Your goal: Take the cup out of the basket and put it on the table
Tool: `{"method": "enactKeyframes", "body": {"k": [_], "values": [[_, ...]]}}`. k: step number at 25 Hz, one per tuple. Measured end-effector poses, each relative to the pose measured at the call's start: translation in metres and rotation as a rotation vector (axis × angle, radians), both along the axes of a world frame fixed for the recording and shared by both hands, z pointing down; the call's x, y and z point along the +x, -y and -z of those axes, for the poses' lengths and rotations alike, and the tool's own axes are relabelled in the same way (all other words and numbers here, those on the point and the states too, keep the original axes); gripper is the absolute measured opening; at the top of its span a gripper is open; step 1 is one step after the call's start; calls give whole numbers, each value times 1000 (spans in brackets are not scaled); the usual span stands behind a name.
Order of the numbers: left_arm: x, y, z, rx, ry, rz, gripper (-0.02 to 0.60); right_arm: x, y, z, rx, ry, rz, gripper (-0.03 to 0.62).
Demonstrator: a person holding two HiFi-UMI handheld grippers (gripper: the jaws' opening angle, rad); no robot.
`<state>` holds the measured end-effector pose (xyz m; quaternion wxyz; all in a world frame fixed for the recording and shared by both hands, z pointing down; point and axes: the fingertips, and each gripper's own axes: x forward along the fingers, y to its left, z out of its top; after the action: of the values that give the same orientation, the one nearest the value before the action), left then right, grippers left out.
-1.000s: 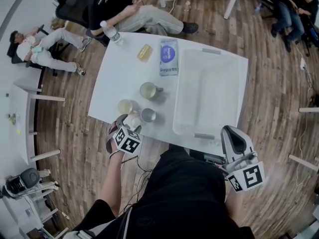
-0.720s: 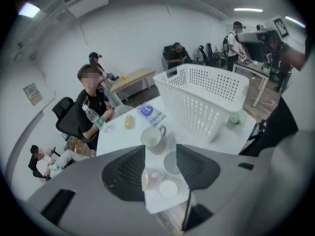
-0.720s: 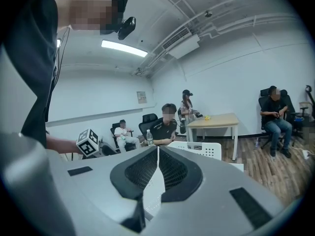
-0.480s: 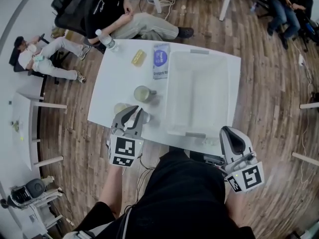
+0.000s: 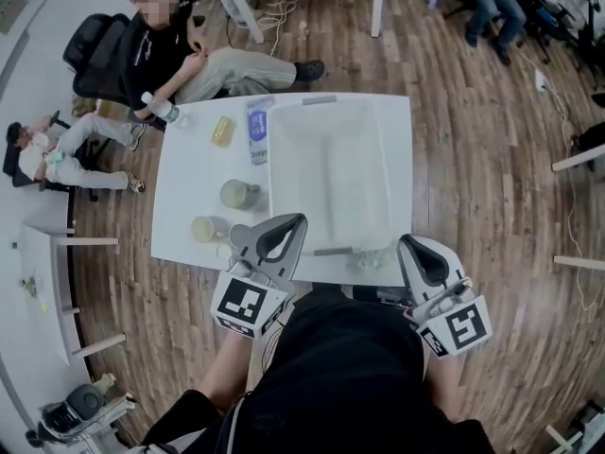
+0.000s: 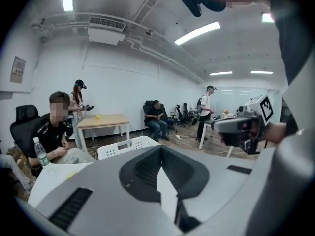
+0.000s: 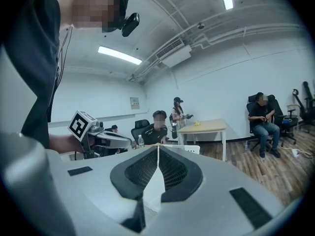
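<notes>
A white plastic basket [image 5: 331, 173] stands on the right half of the white table [image 5: 189, 168]; I see no cup inside it. Left of it stand a greenish handled cup [image 5: 238, 194], a yellow cup [image 5: 203, 229] and a grey cup [image 5: 242, 235]. My left gripper [image 5: 288, 223] hangs above the table's near edge beside the grey cup. Its jaws have just been closing and are shut, with nothing between them [image 6: 160, 149]. My right gripper [image 5: 413, 246] is off the table's near right corner, shut and empty [image 7: 158, 149].
At the table's far left are a water bottle [image 5: 156, 109], a yellow item [image 5: 222, 130] and a blue-and-white packet [image 5: 257, 130]. A person sits on a chair [image 5: 95, 55] just beyond. Crumpled plastic [image 5: 378, 256] lies at the basket's near corner.
My left gripper has lifted away from the cups, moved right and up, and its jaws have closed empty. The right gripper has shifted slightly. The head view has tilted.
</notes>
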<state>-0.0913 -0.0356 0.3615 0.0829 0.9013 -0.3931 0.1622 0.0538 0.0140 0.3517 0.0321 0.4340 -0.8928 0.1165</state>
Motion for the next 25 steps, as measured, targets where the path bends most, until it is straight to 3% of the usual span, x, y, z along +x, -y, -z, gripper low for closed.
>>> {"method": "enactKeyframes", "body": {"k": [4,10,25], "values": [[34,-14,3,-16,-71,-57,9,10,-4,1,5,7,-4,26],[63,-27,3,-22,-97,-102,9,13,-7,5,47,-27,9,25],[71,-33,5,0,-121,-110,9,-2,-4,19,94,-4,63,25]]}}
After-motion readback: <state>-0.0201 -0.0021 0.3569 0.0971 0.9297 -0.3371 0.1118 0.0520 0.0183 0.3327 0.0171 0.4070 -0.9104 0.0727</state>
